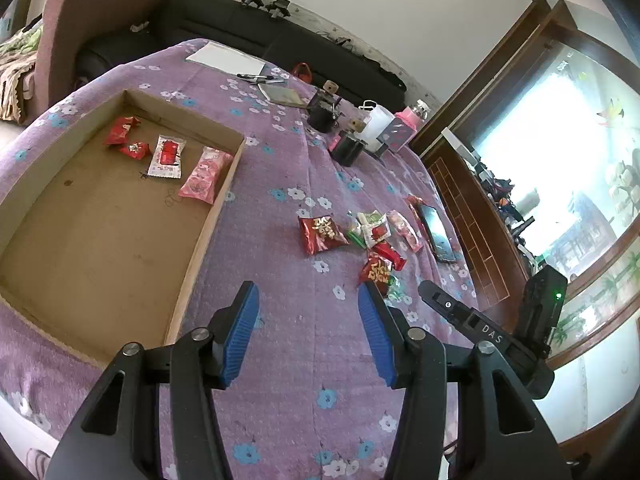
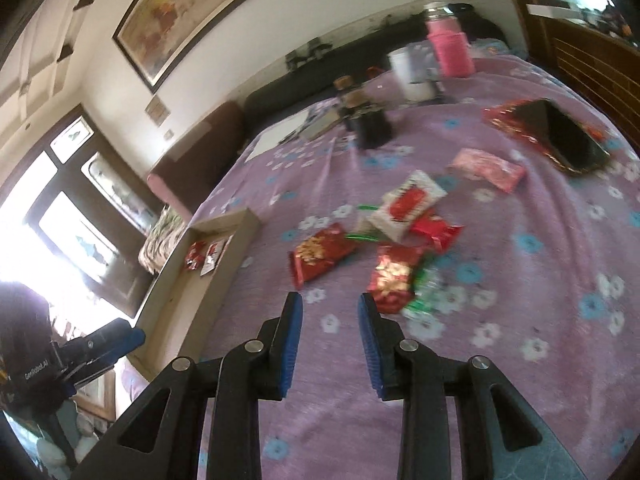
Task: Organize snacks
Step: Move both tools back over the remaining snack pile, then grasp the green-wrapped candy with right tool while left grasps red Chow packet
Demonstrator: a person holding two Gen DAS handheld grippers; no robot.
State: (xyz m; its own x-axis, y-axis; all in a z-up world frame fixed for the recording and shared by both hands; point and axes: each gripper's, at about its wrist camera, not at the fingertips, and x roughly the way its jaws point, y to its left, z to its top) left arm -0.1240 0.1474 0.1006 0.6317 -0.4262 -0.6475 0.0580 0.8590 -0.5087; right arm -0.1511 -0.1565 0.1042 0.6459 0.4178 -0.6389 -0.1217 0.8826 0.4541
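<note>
A shallow cardboard tray (image 1: 224,188) lies on the purple flowered cloth and holds several snack packets, among them a pink one (image 1: 205,175) and a white-and-red one (image 1: 167,157). To its right lies a loose pile of snacks with a red foil packet (image 1: 320,234) nearest the tray. My left gripper (image 1: 308,304) hovers open and empty over bare cloth between tray and pile. In the right wrist view my right gripper (image 2: 330,306) is open and empty, just short of a red-and-gold packet (image 2: 394,276) and another red packet (image 2: 320,254). The tray (image 2: 224,248) shows at left.
A dark phone (image 1: 436,232) lies right of the pile. Black jars (image 1: 348,148), a white jug (image 1: 376,122), a pink bottle (image 2: 450,48), pens and papers (image 1: 226,56) stand at the table's far side. A black sofa and a wooden cabinet (image 1: 472,208) border the table.
</note>
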